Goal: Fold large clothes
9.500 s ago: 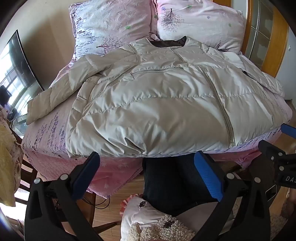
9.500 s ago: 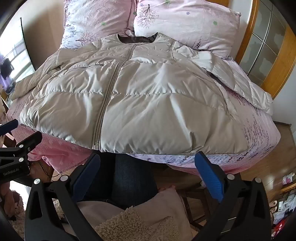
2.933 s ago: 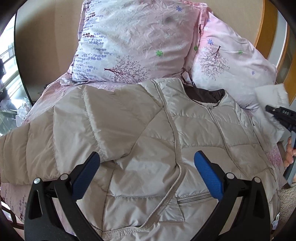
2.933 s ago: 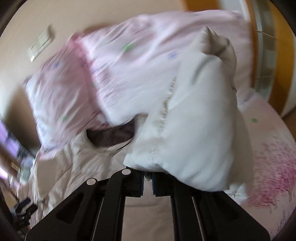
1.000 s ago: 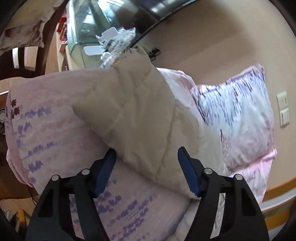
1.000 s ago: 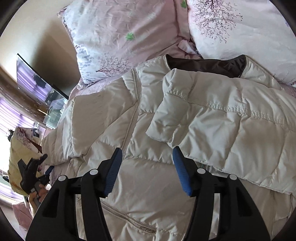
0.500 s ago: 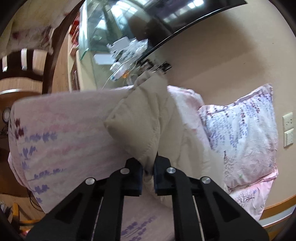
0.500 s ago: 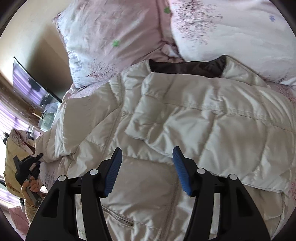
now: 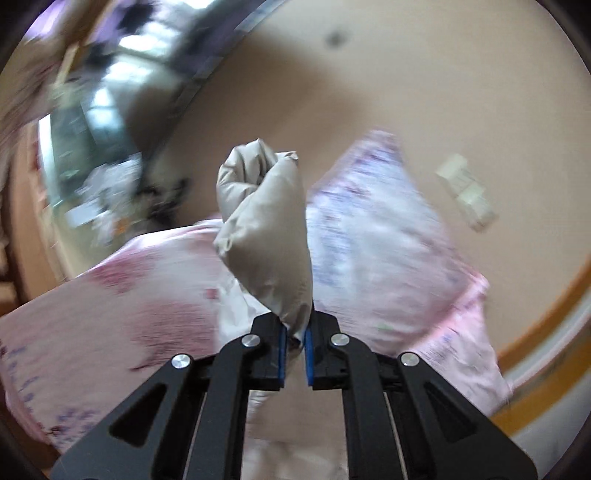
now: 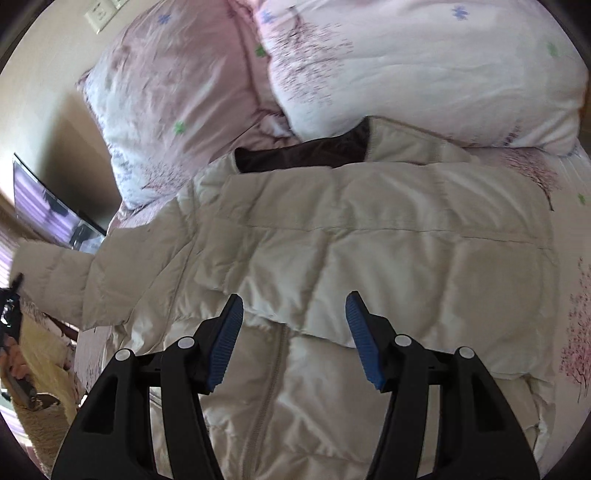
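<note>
Readable text: none in either view.
Left wrist view: heavily blurred; the wall plate (image 9: 467, 192) shows no legible marking.
Right wrist view: the wall plate (image 10: 100, 12) at the top edge bears no readable label.
Jacket (image 10: 369, 251): no brand or tag lettering shows.
Pillows (image 10: 424, 66): printed trees and flowers only, no words.

The left gripper (image 9: 294, 345) was clamped, its blue pads (image 9: 282, 352) drawn nearly together on a pinched fold of the jacket sleeve (image 9: 264, 236), which stood up between the black fingers. The right gripper (image 10: 294, 341) hung with its jaws spread wide, blue ribbed pads (image 10: 226, 341) angled outward and gripping nothing, above the jacket.
</note>
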The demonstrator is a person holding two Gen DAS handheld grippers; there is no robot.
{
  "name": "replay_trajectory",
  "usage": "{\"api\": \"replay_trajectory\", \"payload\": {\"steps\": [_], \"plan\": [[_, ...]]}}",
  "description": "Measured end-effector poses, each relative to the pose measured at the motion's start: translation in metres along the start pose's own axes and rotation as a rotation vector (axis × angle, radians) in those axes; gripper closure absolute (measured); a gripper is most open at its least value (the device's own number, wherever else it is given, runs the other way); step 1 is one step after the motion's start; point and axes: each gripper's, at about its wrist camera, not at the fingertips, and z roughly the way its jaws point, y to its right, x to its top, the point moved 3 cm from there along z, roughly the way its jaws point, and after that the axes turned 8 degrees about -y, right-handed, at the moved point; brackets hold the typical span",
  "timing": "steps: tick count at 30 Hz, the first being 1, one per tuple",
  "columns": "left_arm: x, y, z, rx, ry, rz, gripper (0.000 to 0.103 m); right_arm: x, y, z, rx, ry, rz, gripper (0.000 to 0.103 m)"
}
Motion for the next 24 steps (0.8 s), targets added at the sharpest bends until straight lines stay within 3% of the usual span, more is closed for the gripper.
{"api": "replay_trajectory", "payload": {"steps": [7,13,19,24], "plan": [[-0.041,0.121,0.035,-0.202,-0.119,0.206,0.095,-0.005,0.030,-0.015,-0.008,0.034,0.062,0.043],[-0.104,0.202,0.080,-0.329,-0.278,0.359,0.095,-0.011,0.056,-0.027,-0.020,0.064,0.109,0.042],[-0.181,0.243,0.131,-0.373,-0.466,0.451,0.095,-0.016,0.085,-0.040,-0.046,0.105,0.170,0.042],[-0.241,0.256,0.184,-0.294,-0.605,0.541,0.095,-0.018,0.111,-0.045,-0.064,0.125,0.229,0.042]]}}
